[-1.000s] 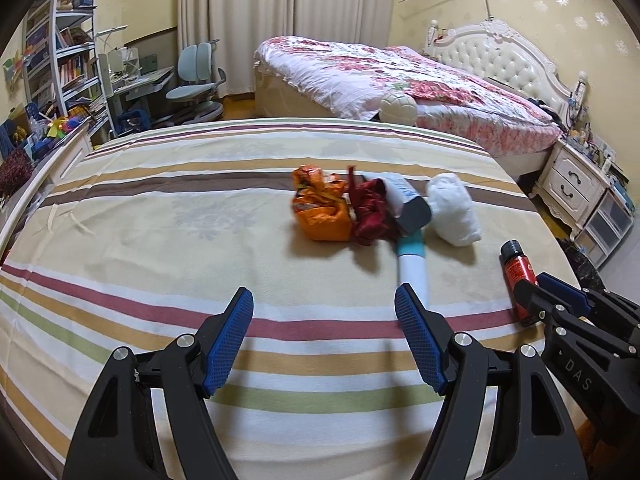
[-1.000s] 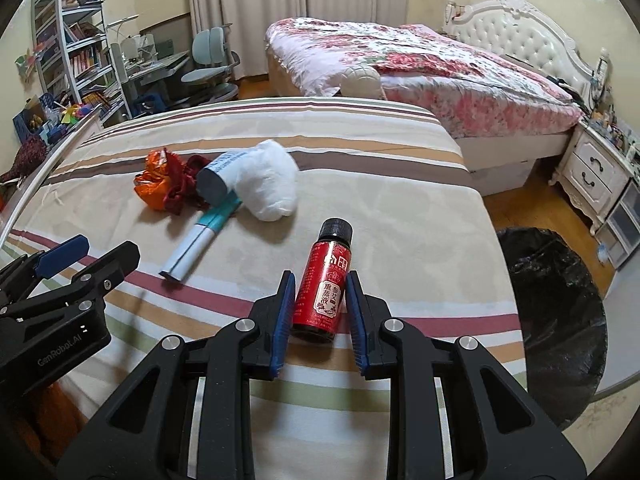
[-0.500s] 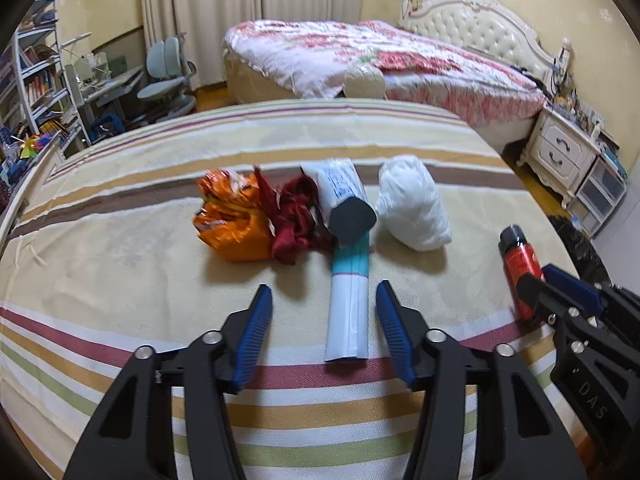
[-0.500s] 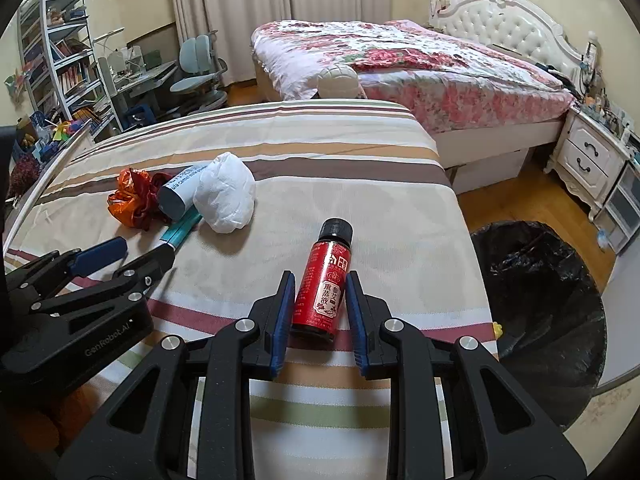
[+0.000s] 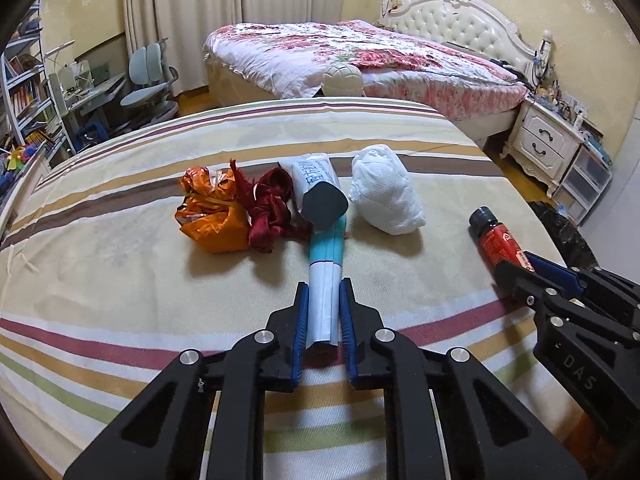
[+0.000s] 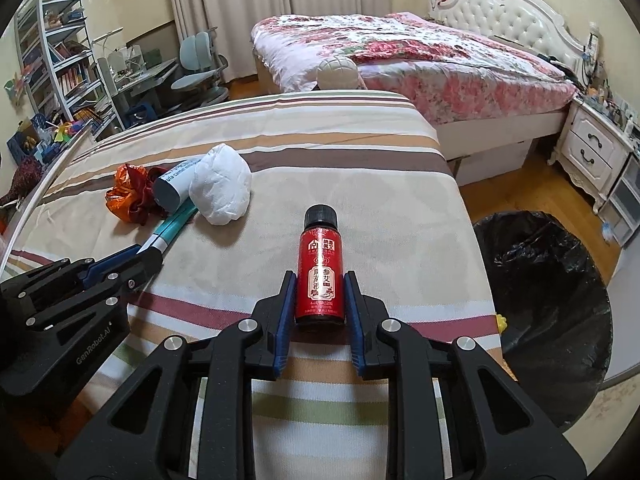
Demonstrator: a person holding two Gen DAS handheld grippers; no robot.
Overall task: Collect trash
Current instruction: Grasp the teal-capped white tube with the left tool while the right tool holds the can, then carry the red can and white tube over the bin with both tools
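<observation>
My left gripper (image 5: 323,300) is shut on the near end of a white and teal tube (image 5: 326,276), which lies on the striped bed cover (image 5: 120,272). Behind it lie an orange foil wrapper (image 5: 212,212), a dark red crumpled wrapper (image 5: 270,208), a grey-ended tube (image 5: 318,192) and a white wad of tissue (image 5: 386,196). My right gripper (image 6: 319,292) is shut on a small red bottle (image 6: 319,276) with a black cap. The left gripper (image 6: 120,264) also shows in the right wrist view, on the tube (image 6: 170,230).
A bin lined with a black bag (image 6: 548,288) stands on the floor right of the bed's edge. A second bed with a floral cover (image 5: 360,52), a white nightstand (image 5: 548,140), a desk with chairs (image 5: 148,80) and shelves (image 6: 60,60) lie beyond.
My left gripper moved forward over the tube and closed on its near end. My right gripper kept its hold on the red bottle and shifted a little.
</observation>
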